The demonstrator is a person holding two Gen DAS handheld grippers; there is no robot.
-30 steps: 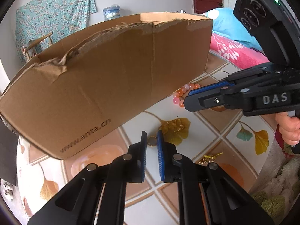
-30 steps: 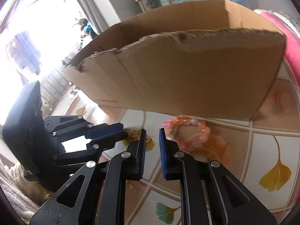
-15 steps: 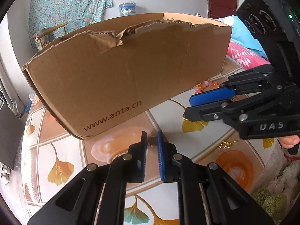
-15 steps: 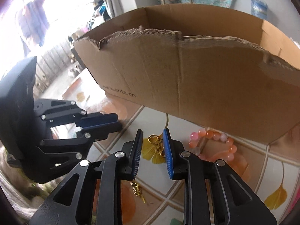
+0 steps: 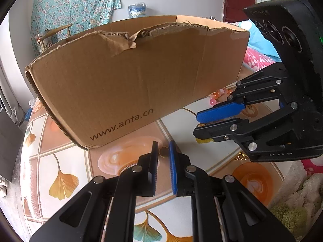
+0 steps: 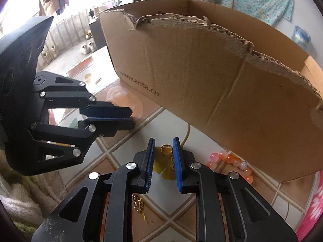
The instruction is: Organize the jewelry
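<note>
Left gripper [image 5: 163,150]: jaws narrow, a small gold ring [image 5: 163,152] pinched between the blue pads at the tips. Ring is a plain round band seen edge-on, held above the table [image 5: 60,159], just off the near left corner of the box [image 5: 141,76].

Box: brown corrugated card, top edge torn ragged, open top. Sits toward the table's far side. Print on the near wall reads "www.anta.cn", dark letters, low near the left corner.

Right gripper [image 6: 164,149]: jaws have just been closing and stand narrow. A gold chain [image 6: 171,158] with a ring-shaped loop at its far end hangs in the gap by the right pad; can't tell if the pads actually press it. Seen from the left wrist, the gripper lies on its side, pads stacked one over the other.

Bracelet [image 6: 232,161]: round orange and pink beads, one pale, lying on the table against the foot of the box's near wall, right of the right gripper.

Second gold chain [image 6: 138,202], short, bunched links, on the table under the right gripper, toward the near edge.

Table is glossy, with a tile grid and ginkgo-leaf print.
</note>
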